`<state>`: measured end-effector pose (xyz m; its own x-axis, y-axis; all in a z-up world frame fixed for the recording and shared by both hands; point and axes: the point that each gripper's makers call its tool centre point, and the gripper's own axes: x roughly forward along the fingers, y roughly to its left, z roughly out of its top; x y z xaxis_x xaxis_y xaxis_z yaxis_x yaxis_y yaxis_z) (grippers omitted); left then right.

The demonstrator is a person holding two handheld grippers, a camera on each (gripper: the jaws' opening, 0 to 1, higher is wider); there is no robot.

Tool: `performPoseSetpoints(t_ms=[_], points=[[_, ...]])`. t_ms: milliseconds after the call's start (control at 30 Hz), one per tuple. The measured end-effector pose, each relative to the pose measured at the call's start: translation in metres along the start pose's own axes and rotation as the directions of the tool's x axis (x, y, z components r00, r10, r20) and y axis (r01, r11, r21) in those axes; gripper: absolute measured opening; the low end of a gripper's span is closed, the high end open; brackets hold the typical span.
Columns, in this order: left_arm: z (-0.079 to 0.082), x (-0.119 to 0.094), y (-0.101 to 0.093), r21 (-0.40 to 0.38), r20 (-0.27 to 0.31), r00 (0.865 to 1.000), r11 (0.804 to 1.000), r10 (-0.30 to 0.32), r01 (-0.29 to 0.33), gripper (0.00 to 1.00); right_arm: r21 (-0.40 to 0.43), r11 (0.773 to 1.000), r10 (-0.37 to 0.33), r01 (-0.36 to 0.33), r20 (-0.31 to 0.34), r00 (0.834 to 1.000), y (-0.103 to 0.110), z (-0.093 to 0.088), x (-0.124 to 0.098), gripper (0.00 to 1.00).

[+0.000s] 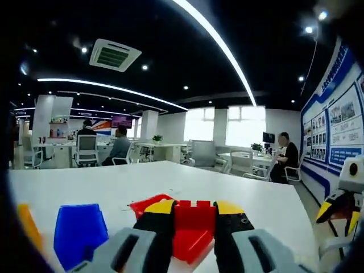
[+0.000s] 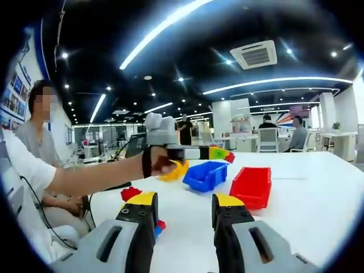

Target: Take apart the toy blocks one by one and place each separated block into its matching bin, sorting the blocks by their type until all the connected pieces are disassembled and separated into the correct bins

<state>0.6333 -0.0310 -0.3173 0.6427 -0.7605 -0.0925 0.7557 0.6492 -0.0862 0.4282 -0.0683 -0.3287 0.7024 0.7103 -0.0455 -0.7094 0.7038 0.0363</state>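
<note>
My left gripper (image 1: pixel 193 219) is shut on a red toy block (image 1: pixel 193 227), held between its yellow-tipped black jaws above the white table (image 1: pixel 244 193). In the right gripper view a hand holds that left gripper (image 2: pixel 220 153) in the air over the bins, the red block (image 2: pixel 230 156) at its tip. A blue bin (image 1: pixel 79 233) (image 2: pixel 206 175), a red bin (image 1: pixel 149 203) (image 2: pixel 250 186) and a yellow bin (image 1: pixel 27 224) (image 2: pixel 174 170) stand on the table. My right gripper (image 2: pixel 183 219) is open and holds nothing. It also edges in as the right gripper (image 1: pixel 340 206).
Loose blocks lie near my right jaws: a red one (image 2: pixel 130 193) and small blue and red pieces (image 2: pixel 160 227). A seated person (image 2: pixel 40 142) is at the table's left side. Desks, chairs and more people fill the office behind.
</note>
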Motion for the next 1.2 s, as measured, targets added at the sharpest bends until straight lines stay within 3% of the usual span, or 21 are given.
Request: performPoseSetpoints(t_ms=[267,500,567,600,633,667,700,733,833,1000,1200], points=[[-0.02,0.058,0.017,0.049,-0.083,0.996,0.998,0.042,-0.038,0.27,0.007,1.0,-0.005,0.005,-0.006,1.0,-0.004,-0.004,0.0,0.39],[-0.031,0.084,0.026,0.094,-0.099,0.991,0.992,0.094,-0.084,0.27,0.006,1.0,-0.009,0.009,-0.015,1.0,-0.008,-0.007,-0.001,0.39],[-0.033,0.086,0.03,0.18,-0.09,0.988,0.978,0.125,-0.107,0.28,0.005,1.0,-0.014,0.014,-0.015,1.0,-0.01,-0.007,-0.001,0.38],[-0.033,0.087,0.031,0.199,-0.079,0.988,0.973,0.136,-0.118,0.3,0.006,1.0,-0.015,0.016,-0.015,1.0,-0.01,-0.007,-0.002,0.38],[-0.033,0.088,0.031,0.19,-0.075,0.987,0.974,0.14,-0.124,0.41,0.005,1.0,-0.016,0.016,-0.015,1.0,-0.01,-0.007,-0.002,0.38],[-0.032,0.089,0.032,0.171,-0.074,0.988,0.977,0.139,-0.124,0.63,0.004,1.0,-0.016,0.016,-0.014,1.0,-0.011,-0.007,-0.003,0.38],[-0.032,0.09,0.027,0.122,-0.067,0.993,0.988,0.102,-0.093,0.76,0.004,1.0,-0.016,0.016,-0.015,1.0,-0.011,-0.007,-0.003,0.38],[-0.029,0.088,0.026,0.098,-0.055,0.994,0.991,0.099,-0.094,0.81,0.004,1.0,-0.016,0.016,-0.015,1.0,-0.011,-0.008,-0.004,0.38],[-0.024,0.078,0.029,0.123,-0.057,0.991,0.986,0.118,-0.11,0.72,0.004,1.0,-0.018,0.018,-0.015,1.0,-0.011,-0.009,-0.005,0.38],[-0.007,0.057,0.025,0.107,-0.031,0.995,0.99,0.097,-0.093,0.71,0.005,1.0,-0.018,0.018,-0.012,1.0,-0.01,-0.009,-0.005,0.38],[0.013,0.005,0.013,0.127,0.002,0.998,0.99,0.061,-0.061,0.69,0.003,1.0,-0.014,0.014,-0.011,1.0,-0.008,-0.01,-0.004,0.38]])
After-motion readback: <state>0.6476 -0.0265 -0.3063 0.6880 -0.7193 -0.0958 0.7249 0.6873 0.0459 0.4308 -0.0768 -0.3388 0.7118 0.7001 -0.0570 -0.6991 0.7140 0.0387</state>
